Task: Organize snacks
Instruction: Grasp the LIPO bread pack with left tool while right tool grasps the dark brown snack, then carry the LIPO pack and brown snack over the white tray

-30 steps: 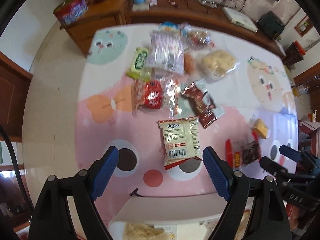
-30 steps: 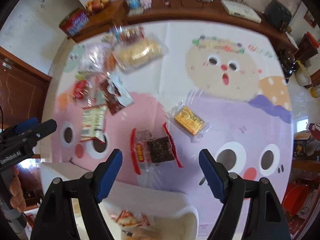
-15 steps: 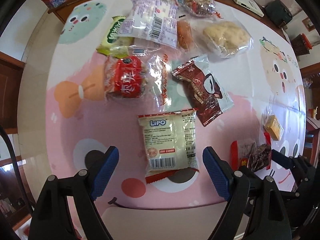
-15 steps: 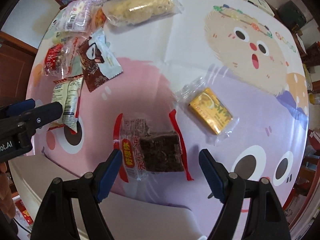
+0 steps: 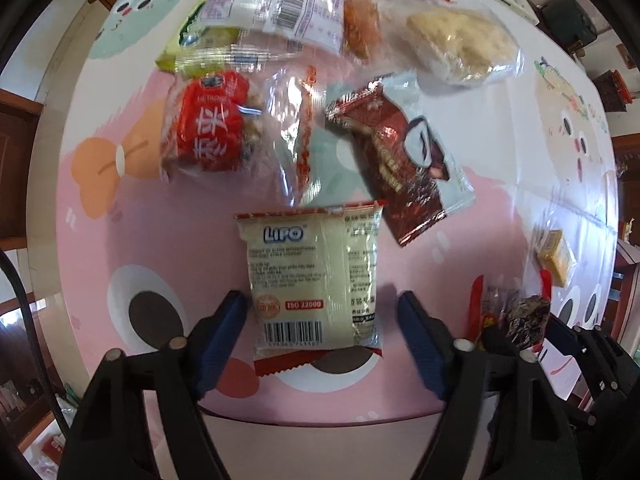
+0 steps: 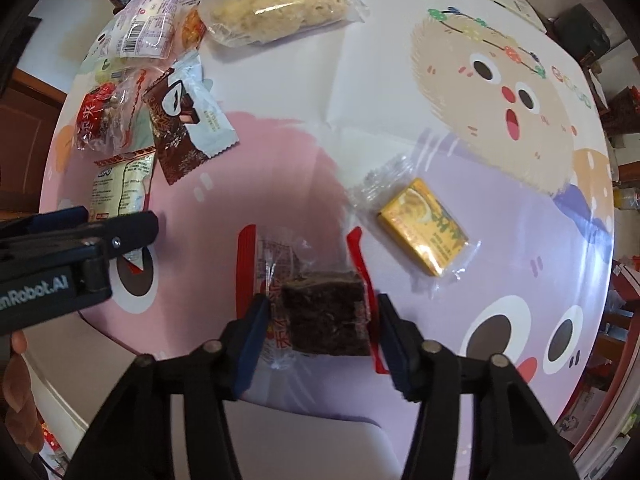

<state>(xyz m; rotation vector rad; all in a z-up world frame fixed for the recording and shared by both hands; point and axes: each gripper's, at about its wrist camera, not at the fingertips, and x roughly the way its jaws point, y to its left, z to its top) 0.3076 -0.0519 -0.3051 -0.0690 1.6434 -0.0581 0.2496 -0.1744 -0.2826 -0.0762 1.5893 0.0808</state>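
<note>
Two handheld grippers point straight down at a cartoon-printed tablecloth (image 6: 400, 92), each straddling its own snack. The left gripper (image 5: 322, 312) has the cream LIPO packet (image 5: 316, 276) between its blue pads; the packet's long axis runs away from the camera, so the jaws cross its short width near the barcode end. Its jaws have just been closing, and the left pad looks just at the packet's edge, while a clear gap remains on the right side, so it is released, not yet gripping. The right gripper (image 6: 320, 316) straddles the dark brown cake in a clear wrapper with red edges (image 6: 326, 312). Its jaws have also just been closing, and the pads now sit at the wrapper's sides, seemingly touching the film, though whether they press the cake itself cannot be told. The cake lies squarely between the pads, its red seams running parallel to the fingers. Each snack is nearest its own gripper: the LIPO packet to the left, the cake to the right. A yellow wrapped bar (image 6: 424, 226) lies just beyond, to the right of the cake.
</note>
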